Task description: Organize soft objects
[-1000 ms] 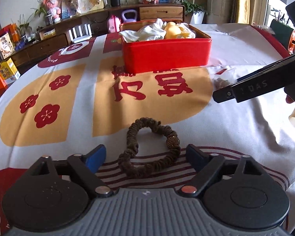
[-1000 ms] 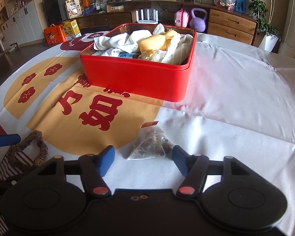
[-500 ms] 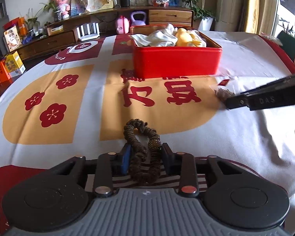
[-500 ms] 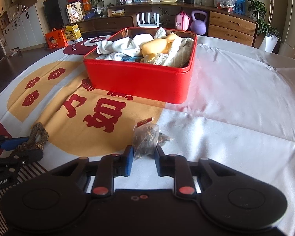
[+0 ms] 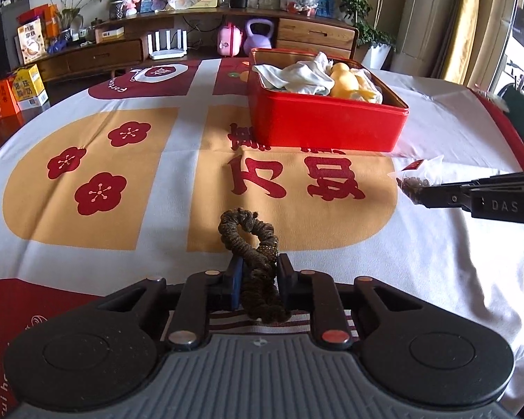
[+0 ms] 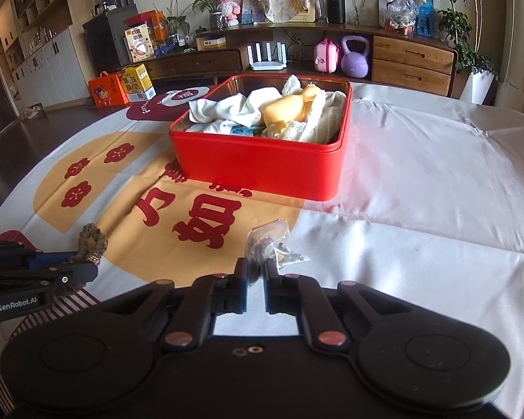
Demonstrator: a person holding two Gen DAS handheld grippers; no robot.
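Note:
My left gripper is shut on a brown scrunchie, held above the cloth-covered table; it also shows in the right wrist view. My right gripper is shut on a small clear sachet of dark bits, also seen in the left wrist view. A red tin box holding white cloths and a yellow soft toy stands beyond both grippers; it shows in the right wrist view too.
The table wears a white cloth with orange and red prints. A wooden sideboard with a purple kettlebell, boxes and plants runs behind the table.
Both grippers closed, the left on the scrunchie and the right on the sachet. Both things now hang in the jaws, lifted off the cloth.

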